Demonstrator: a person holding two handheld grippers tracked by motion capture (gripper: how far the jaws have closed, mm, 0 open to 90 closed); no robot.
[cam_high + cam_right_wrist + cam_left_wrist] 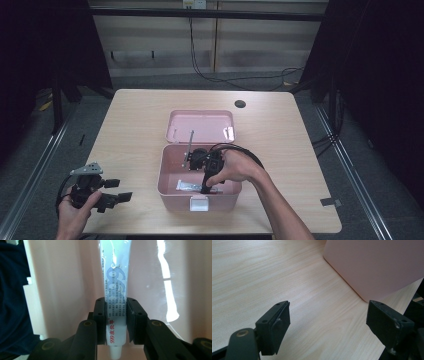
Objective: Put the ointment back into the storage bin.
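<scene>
Reaching into the open pink box (200, 192) on the table (135, 115), the right gripper (116, 315) pinches a white tube (115, 285) lying on the box floor. The left gripper (328, 322) waits with jaws spread beside the box wall. The grip looks made; lifting the tube out seems to remain.

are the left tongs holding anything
No, the left tongs stand wide open over the bare wooden table, with nothing between the two jaws and the pink box off to one side.

Black left gripper (119, 197), grey plate; bare forearms
</scene>
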